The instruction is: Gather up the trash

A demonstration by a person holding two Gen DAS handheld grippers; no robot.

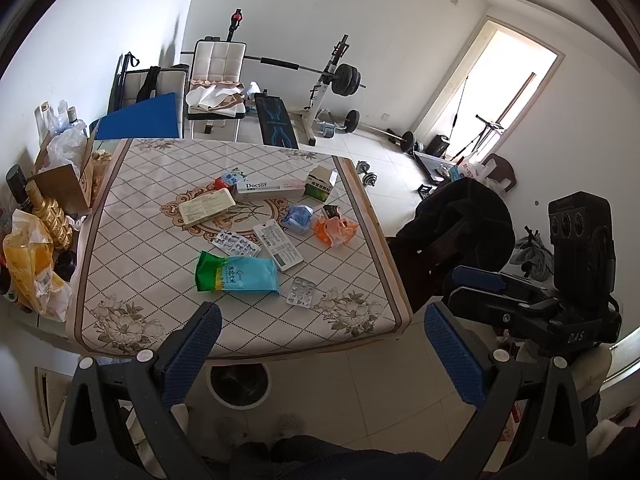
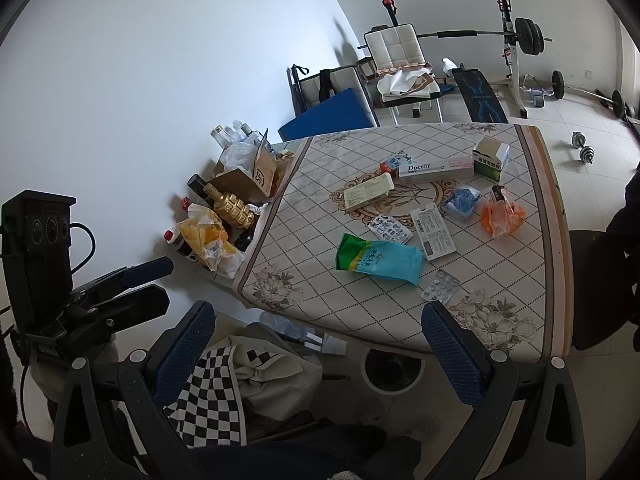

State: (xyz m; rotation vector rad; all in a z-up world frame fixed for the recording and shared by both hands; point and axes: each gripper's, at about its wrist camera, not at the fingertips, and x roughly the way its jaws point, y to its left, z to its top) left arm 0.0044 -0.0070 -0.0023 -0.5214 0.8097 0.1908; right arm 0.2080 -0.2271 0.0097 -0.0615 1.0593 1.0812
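The left gripper (image 1: 320,354) hangs with its blue ribbed pads (image 1: 192,354) spread wide and nothing between them, above the near edge of the table (image 1: 120,264). The right gripper (image 2: 318,354) is likewise wide open and empty; in the left view it appears at three o'clock, a black body with flat blue fingers, off the table's right side.

The table wears a glossy quilted cover, cream with a dark diamond grid and grey flowers at the corners. Trash lies scattered over its middle. Nearest, at twelve o'clock from the left gripper, a crinkled teal and green foil bag (image 1: 236,274) lies flat. Just beside it at four o'clock sits a silvery blister pack (image 1: 302,292). A second blister pack (image 1: 236,242) touches the bag's far edge, next to a white printed card (image 1: 278,244). Farther off lie a crumpled blue wrapper (image 1: 298,218), a crumpled orange plastic bag (image 1: 336,230), a flat cream box (image 1: 206,208), a long "Doctor" carton (image 1: 270,190) and an open green and white box (image 1: 320,182).

Under the near table edge stands a round white bin (image 1: 239,384) with a dark inside. At nine o'clock, bottles and a cardboard box (image 1: 66,184) crowd the table's left side
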